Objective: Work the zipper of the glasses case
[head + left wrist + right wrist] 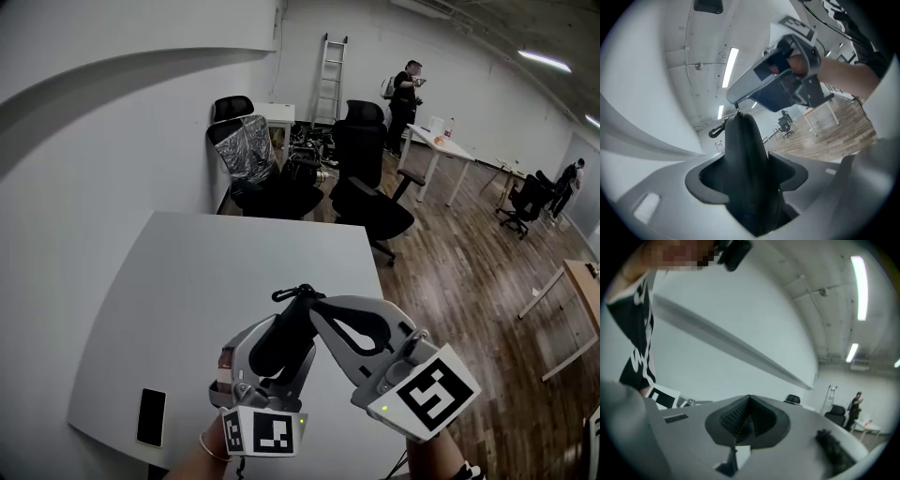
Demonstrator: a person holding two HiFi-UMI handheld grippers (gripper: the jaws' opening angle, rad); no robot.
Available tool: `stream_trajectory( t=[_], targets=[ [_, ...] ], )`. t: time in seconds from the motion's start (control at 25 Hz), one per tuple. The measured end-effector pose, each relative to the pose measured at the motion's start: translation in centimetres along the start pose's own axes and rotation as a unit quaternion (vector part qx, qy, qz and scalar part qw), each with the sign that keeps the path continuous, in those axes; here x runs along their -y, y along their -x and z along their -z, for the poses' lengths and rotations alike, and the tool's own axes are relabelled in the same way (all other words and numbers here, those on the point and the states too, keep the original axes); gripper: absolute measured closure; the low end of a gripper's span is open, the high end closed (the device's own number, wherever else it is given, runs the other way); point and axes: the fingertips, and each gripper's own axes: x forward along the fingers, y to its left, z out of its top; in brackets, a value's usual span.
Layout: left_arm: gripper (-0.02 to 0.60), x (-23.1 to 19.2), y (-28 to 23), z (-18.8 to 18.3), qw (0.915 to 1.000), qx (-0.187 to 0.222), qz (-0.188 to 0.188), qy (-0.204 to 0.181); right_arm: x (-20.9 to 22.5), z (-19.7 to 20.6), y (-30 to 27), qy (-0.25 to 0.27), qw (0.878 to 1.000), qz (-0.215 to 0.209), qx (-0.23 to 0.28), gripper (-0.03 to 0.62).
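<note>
Above the white worktop [234, 272], the glasses case [281, 342] sits clamped between the spread jaws of the left tool [745, 180]. Its long axis runs along those jaws, and its narrow end points up and away from the person, tilted slightly right in the head view. It is matte black, smooth and rounded, tapering to that end, where a small clip hook [717, 130] hangs. The right tool [314, 305] meets that tip with its jaws pressed fully together. Whether they pinch a zipper pull cannot be made out.
</note>
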Motion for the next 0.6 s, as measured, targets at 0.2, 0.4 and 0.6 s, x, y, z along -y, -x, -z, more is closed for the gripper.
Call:
stream_trajectory(
  t=[0.2, 0.4, 0.6],
  targets=[
    [0.307, 0.5, 1.0, -1.0, 0.9985, 0.028, 0.043, 0.020, 1.0, 0.1, 1.3, -0.110, 0.991, -0.075, 0.027, 0.589],
    [0.314, 1.4, 1.9, -1.2, 0.9911, 0.062, 0.109, 0.045, 1.3, 0.6, 2.0, -0.181, 0.975, -0.122, 0.034, 0.589],
    [0.322, 1.7, 2.7, -1.7, 0.9819, 0.082, 0.164, 0.046, 2.2, 1.8, 2.7, -0.240, 0.959, -0.147, 0.031, 0.589]
  ],
)
